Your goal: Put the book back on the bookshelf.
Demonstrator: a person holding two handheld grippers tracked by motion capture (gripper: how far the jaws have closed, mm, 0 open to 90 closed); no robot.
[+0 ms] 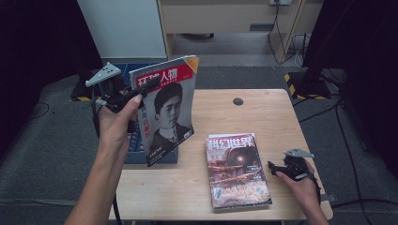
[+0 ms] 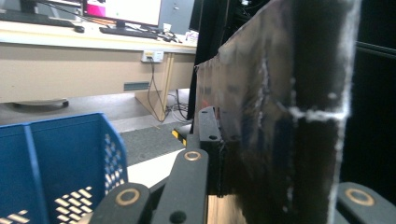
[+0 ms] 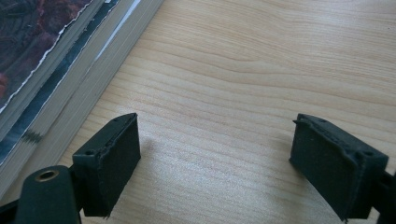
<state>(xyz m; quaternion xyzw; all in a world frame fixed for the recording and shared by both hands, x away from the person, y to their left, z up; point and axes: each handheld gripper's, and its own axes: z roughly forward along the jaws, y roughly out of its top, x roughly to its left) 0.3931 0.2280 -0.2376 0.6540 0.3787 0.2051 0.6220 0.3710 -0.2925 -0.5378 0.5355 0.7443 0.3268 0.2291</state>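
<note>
Upright and slightly tilted, the portrait magazine [image 1: 166, 110] hangs in the air above the table's left edge, clamped at its upper left corner by the left hand-held gripper [image 1: 149, 86], whose jaws are closed on the cover. Just behind and below it stands a blue crate [image 2: 56, 158]. On the table [image 1: 225, 112], a stack of magazines [image 1: 237, 171] lies flat near the front edge. Just beside that stack, the right hand-held gripper [image 3: 215, 154] rests low over the bare wood with its jaws wide apart, holding nothing.
</note>
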